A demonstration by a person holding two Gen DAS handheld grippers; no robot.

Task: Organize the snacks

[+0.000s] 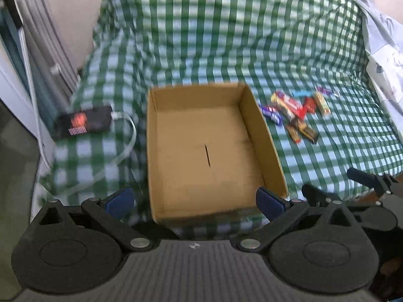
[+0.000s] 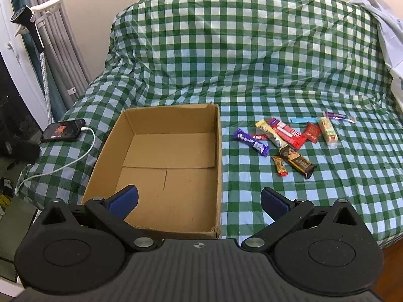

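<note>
An open, empty cardboard box (image 2: 161, 166) sits on the green checked sofa cover; it also shows in the left wrist view (image 1: 206, 151). Several wrapped snack bars (image 2: 289, 138) lie in a loose heap to its right, also seen in the left wrist view (image 1: 294, 113). A purple bar (image 2: 250, 142) lies nearest the box. My left gripper (image 1: 195, 200) is open and empty, hovering at the box's near edge. My right gripper (image 2: 199, 201) is open and empty, above the box's near right corner. The right gripper's fingers (image 1: 362, 176) show at the right of the left wrist view.
A black phone (image 2: 63, 130) with a white charging cable (image 2: 75, 158) lies left of the box. Grey curtains (image 2: 58, 37) and a clothes steamer (image 2: 27, 25) stand at far left. A pale cloth (image 2: 388, 25) hangs over the sofa's right end.
</note>
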